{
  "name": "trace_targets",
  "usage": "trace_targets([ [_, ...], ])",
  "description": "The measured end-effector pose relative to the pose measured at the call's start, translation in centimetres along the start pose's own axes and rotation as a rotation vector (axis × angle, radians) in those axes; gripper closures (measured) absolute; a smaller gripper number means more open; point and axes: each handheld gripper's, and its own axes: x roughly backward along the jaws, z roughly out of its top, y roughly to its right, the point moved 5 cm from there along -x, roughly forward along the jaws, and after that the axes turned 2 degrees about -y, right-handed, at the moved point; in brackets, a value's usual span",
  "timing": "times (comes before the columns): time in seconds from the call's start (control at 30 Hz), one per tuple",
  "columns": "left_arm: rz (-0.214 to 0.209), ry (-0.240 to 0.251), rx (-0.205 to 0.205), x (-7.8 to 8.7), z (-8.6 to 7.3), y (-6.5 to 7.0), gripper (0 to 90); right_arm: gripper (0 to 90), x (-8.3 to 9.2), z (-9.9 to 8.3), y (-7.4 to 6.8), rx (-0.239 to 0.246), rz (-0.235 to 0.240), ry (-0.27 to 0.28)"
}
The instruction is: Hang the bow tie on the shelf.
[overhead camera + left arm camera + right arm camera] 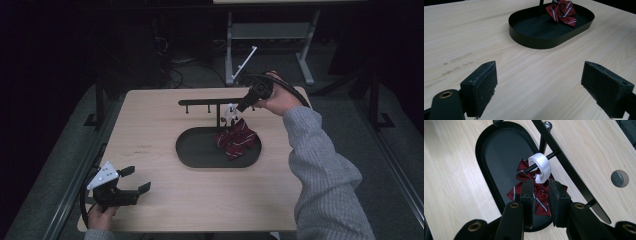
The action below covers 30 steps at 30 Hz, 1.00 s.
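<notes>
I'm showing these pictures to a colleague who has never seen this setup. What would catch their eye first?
Most likely the dark red striped bow, hanging by its white loop from a peg of the black rack over the oval black tray mid-table. Next, the right gripper just above the bow, jaws slightly apart. The left gripper rests open at the table's near left corner.

You have one wooden table (165,200) in front of you. On it sits one black oval tray (197,155) and one black rack (210,103) with pegs. There is one red striped bow (235,139), with one white loop (541,165) at its top. You hold two grippers, the left gripper (134,180) and the right gripper (241,106), one per hand.
</notes>
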Motion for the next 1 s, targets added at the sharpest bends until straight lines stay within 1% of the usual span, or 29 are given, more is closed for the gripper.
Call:
trace_targets([
  [0.1, 0.000, 0.001, 0.003, 0.0, 0.0, 0.0, 13.1, 73.1, 0.1, -0.2, 0.0, -0.003, 0.005, 0.012],
  [0.33, 0.002, 0.001, 0.002, 0.1, 0.0, 0.0, 13.1, 71.0, 0.1, -1.4, -0.1, -0.018, 0.016, 0.017],
  [0.53, 0.003, 0.000, 0.001, 0.1, 0.0, 0.0, 13.1, 70.7, 0.3, -1.9, -0.3, -0.020, 0.016, 0.023],
  [0.63, 0.003, -0.001, 0.002, 0.0, 0.0, 0.0, 13.1, 70.3, 0.4, -2.3, -0.5, -0.013, 0.018, 0.029],
  [0.73, 0.003, -0.001, 0.002, 0.0, 0.0, 0.0, 13.1, 69.3, 0.4, -2.5, -0.6, -0.018, 0.025, 0.031],
  [0.77, 0.003, -0.002, 0.001, 0.0, 0.0, 0.0, 13.1, 69.1, 0.4, -2.6, -0.7, -0.019, 0.034, 0.035],
  [1.0, 0.010, -0.004, 0.002, 0.1, 0.0, 0.0, 13.1, 68.7, 0.5, -3.3, -1.1, -0.018, 0.034, 0.043],
])
